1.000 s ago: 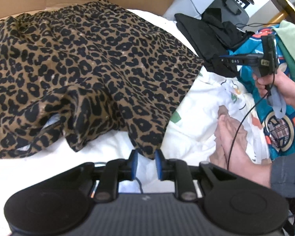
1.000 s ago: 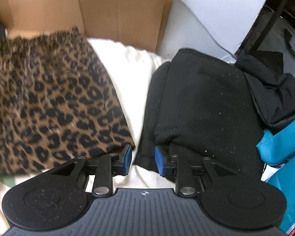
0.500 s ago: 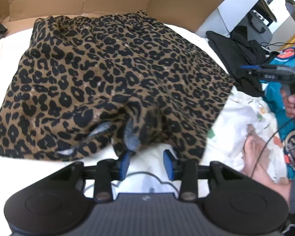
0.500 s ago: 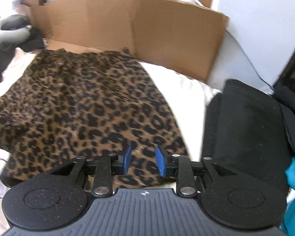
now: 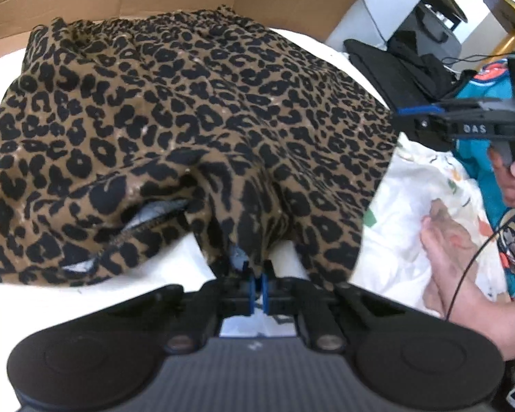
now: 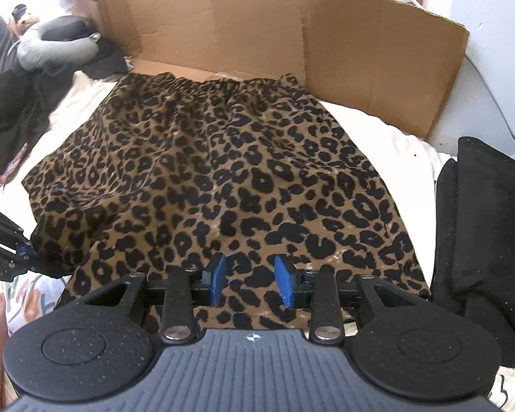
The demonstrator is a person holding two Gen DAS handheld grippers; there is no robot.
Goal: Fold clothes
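Leopard-print garment [image 6: 223, 178] was thin matt woven cloth, the backing box [image 6: 377, 51] plain matt corrugated cardboard, the folded black garment [image 6: 480, 240] fuzzy lint-flecked fabric, the tongs' [image 6: 249, 283] body matt ribbed black plastic.

Bare white sheet [image 6: 391, 144] between leopard skirt [image 6: 223, 171] and black garment [image 6: 480, 240]; cardboard wall [image 6: 326, 34] behind
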